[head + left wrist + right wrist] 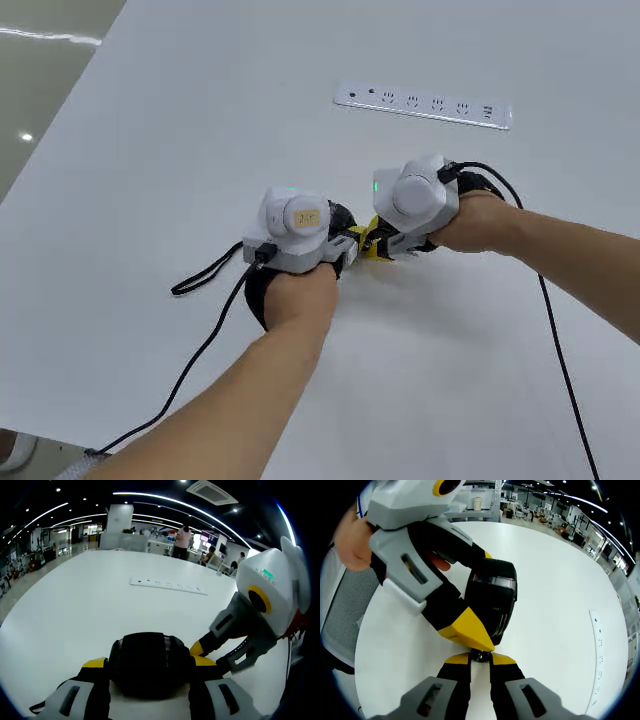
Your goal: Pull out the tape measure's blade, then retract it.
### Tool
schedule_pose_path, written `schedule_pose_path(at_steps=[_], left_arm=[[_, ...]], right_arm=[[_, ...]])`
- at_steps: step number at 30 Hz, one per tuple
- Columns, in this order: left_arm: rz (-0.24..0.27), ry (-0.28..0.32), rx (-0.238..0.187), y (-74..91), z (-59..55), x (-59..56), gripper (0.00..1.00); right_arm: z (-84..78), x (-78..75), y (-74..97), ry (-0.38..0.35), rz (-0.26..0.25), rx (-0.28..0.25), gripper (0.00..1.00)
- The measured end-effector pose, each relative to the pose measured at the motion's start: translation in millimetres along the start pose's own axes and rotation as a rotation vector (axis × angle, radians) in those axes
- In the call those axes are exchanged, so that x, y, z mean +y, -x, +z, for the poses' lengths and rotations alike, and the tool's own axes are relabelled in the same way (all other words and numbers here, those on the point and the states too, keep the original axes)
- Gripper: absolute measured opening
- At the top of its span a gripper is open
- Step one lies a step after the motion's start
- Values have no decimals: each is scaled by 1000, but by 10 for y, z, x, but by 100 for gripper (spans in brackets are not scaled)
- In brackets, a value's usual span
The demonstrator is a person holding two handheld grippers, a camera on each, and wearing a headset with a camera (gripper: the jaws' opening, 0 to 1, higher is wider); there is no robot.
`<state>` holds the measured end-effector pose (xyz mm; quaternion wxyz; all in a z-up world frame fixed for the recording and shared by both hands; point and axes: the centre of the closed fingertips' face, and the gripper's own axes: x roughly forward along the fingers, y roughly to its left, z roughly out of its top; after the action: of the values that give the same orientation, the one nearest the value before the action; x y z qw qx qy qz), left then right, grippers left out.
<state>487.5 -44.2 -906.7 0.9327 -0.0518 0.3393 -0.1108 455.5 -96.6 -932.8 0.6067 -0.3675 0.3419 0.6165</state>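
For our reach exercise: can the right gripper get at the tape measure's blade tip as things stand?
Probably yes: the right gripper seems shut on the blade tip. The left gripper clamps the tape measure by its sides, leaving that end free.

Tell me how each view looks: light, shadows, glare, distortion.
Head view: bright, even light, the white table nearly washed out, only faint soft shadows on it. Left gripper view: strong fisheye bend, the power strip curves, the black tape measure reads dark with little detail. Right gripper view: same bend, table edge bowed, tape measure sharp with a sheen on its casing.
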Motion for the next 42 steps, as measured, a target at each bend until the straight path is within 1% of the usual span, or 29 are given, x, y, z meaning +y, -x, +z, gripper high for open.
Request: schedule_pose_path(at_steps=[5,9,21,30,35,40,42], left_arm=[[-1,-1,1,7,-10,2,61],[-3,0,2,13,-16,-2,60],[-1,2,3,7,-13,-7,60],[0,3,1,6,-5,-6,61],[9,4,1,5,-4,-4,62],[-2,21,-4,-3,11,14,63],[-3,15,2,7,0,-4,63]], right_arm=[[1,-13,-10,-27,-15,-7,13],[7,-20,-20,-33,-27,-8,13],[28,-28,-30,-42,-32,-4,13],[29,-32,-27,-51,-36,-12,13],[24,-38,-26,-42,-44,-14,14],[28,-40,-29,-35,-55,-6,15],[26,-45,-31,-30,-57,0,15]])
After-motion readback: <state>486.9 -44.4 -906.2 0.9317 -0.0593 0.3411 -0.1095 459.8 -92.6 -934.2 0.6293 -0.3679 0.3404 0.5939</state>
